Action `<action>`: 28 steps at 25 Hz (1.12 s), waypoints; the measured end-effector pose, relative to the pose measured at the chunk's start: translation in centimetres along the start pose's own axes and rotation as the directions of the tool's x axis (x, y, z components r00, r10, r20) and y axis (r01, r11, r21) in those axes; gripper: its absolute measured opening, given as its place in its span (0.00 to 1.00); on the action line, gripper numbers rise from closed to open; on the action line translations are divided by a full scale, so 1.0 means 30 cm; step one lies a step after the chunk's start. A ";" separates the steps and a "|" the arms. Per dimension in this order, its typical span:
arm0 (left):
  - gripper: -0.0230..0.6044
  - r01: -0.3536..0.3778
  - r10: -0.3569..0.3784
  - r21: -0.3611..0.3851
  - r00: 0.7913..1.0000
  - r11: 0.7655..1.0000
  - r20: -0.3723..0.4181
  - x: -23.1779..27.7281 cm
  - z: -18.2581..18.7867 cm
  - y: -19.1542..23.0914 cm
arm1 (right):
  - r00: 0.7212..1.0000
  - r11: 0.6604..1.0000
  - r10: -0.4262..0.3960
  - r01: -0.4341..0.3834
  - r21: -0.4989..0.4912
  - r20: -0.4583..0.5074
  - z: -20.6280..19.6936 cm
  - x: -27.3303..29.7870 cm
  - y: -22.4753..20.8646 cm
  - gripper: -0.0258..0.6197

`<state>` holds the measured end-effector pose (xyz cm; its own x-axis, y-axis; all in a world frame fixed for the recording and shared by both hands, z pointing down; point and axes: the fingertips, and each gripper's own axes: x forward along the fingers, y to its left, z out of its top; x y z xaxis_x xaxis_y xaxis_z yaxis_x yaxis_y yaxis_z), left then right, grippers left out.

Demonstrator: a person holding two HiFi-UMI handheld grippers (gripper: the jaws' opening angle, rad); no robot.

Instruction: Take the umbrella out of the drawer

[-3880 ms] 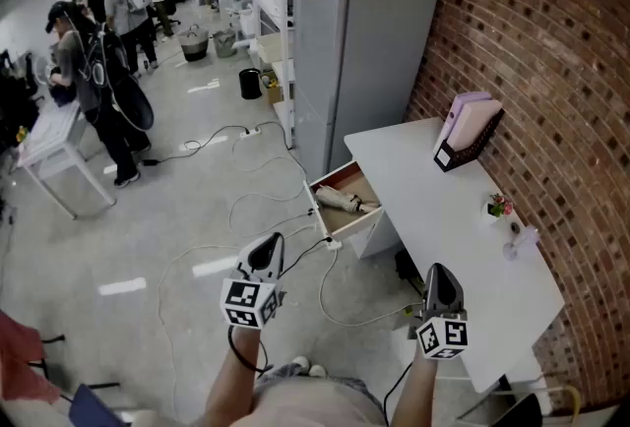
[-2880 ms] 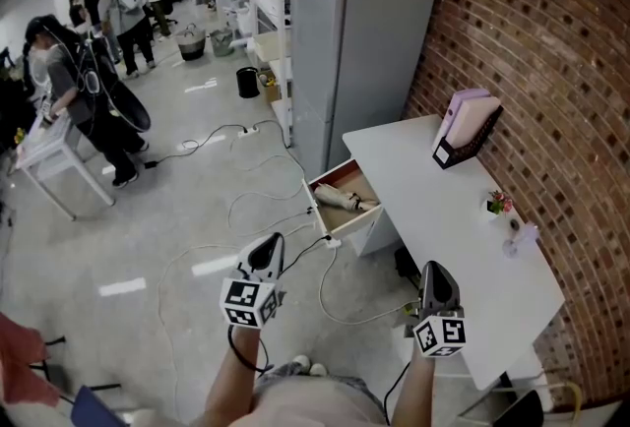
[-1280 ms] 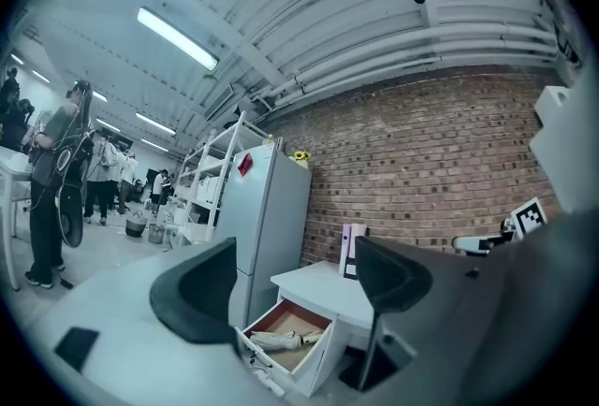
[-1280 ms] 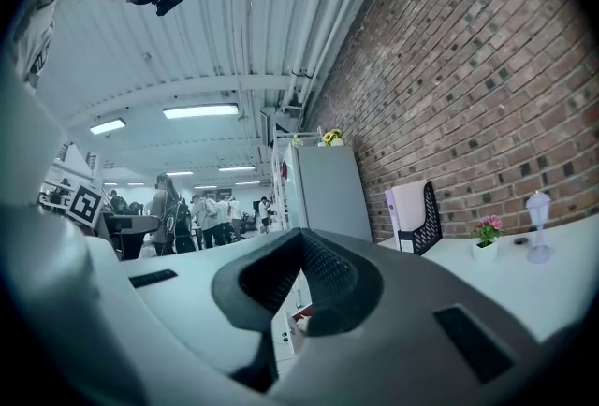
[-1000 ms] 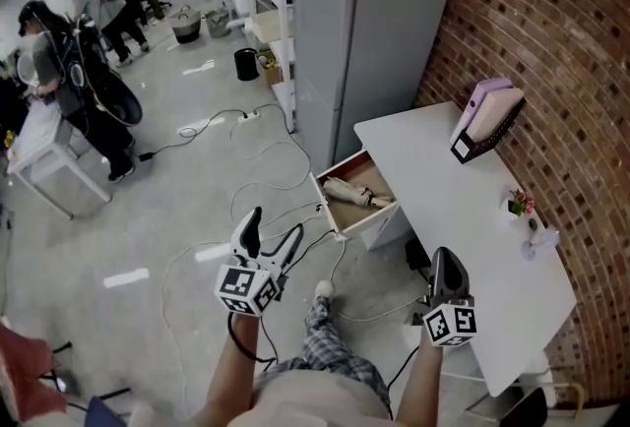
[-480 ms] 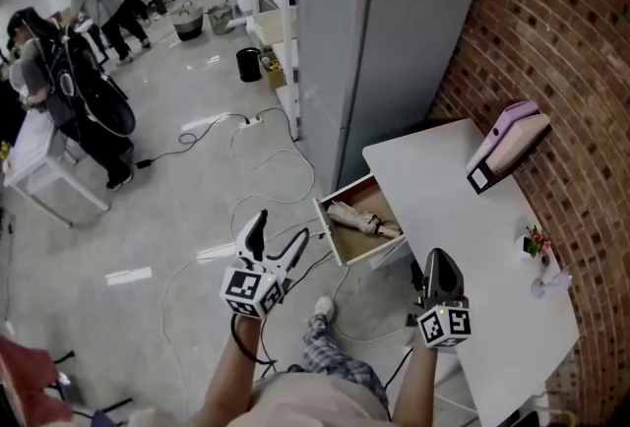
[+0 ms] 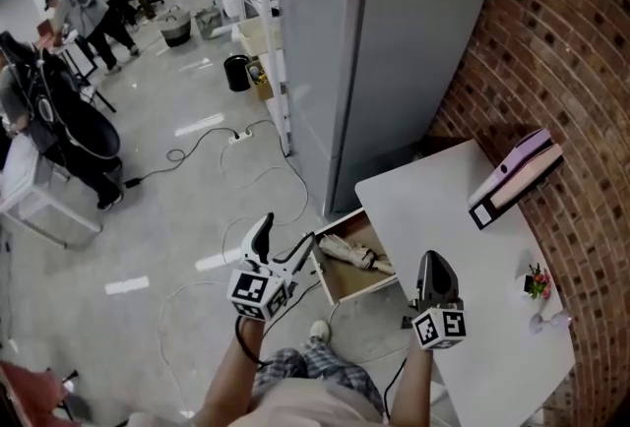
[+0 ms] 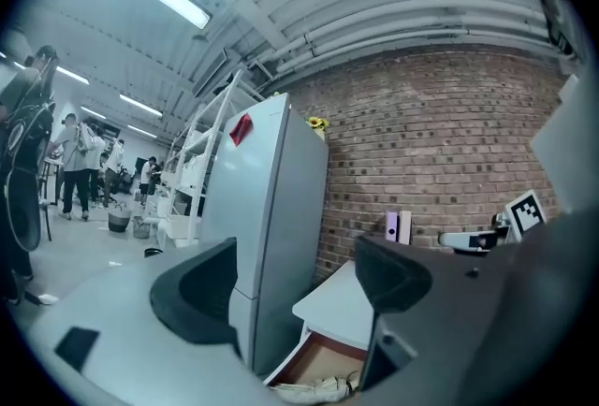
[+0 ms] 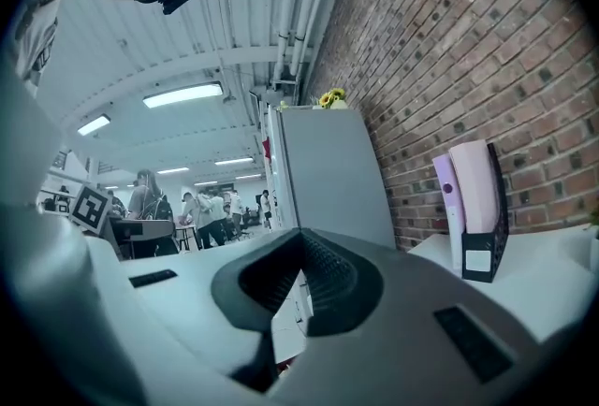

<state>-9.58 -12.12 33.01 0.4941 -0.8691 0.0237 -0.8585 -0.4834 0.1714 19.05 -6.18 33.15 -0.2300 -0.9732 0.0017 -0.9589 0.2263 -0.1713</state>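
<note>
A folded beige umbrella [image 7: 346,253] lies in the open wooden drawer [image 7: 335,286] under the white table [image 7: 463,258]. In the left gripper view the umbrella [image 8: 318,387] shows low between the jaws, some way ahead. My left gripper [image 7: 283,243] stands open just left of the drawer, holding nothing; its jaws are wide apart in its own view [image 8: 295,292]. My right gripper [image 7: 433,270] is shut with nothing in it, above the table's near edge, right of the drawer; its pads meet in its own view [image 9: 298,282].
A grey fridge [image 7: 394,51] stands behind the drawer, against a brick wall [image 7: 561,51]. A file holder with pink folders [image 7: 514,177] and a small flower pot [image 7: 536,283] sit on the table. Cables [image 7: 246,169] trail over the floor. People [image 7: 59,120] stand at far left.
I have walked closer to the table; the drawer now lies just ahead of both grippers. The left gripper, shut about three seconds ago, opened and has stayed open. The right stays shut.
</note>
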 end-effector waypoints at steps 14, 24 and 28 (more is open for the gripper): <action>0.64 0.101 -0.100 0.003 0.988 0.995 -0.114 0.285 -0.125 0.055 | 0.996 0.999 -0.025 0.027 0.020 -0.088 -0.140 0.267 -0.004 0.07; 0.64 0.164 -0.159 -0.008 0.940 0.986 -0.302 0.396 -0.513 0.065 | 0.949 0.996 -0.043 0.065 0.061 -0.313 -0.581 0.297 0.054 0.07; 0.64 0.192 -0.190 -0.030 0.916 0.981 -0.354 0.435 -0.667 0.058 | 0.919 0.994 -0.047 0.081 0.070 -0.392 -0.768 0.306 0.063 0.07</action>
<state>-1.88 -22.21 53.31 0.6644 -0.6668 0.3376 -0.7431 -0.6379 0.2022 11.30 -13.75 55.53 -0.2316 -0.8885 0.3961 -0.9603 0.1437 -0.2393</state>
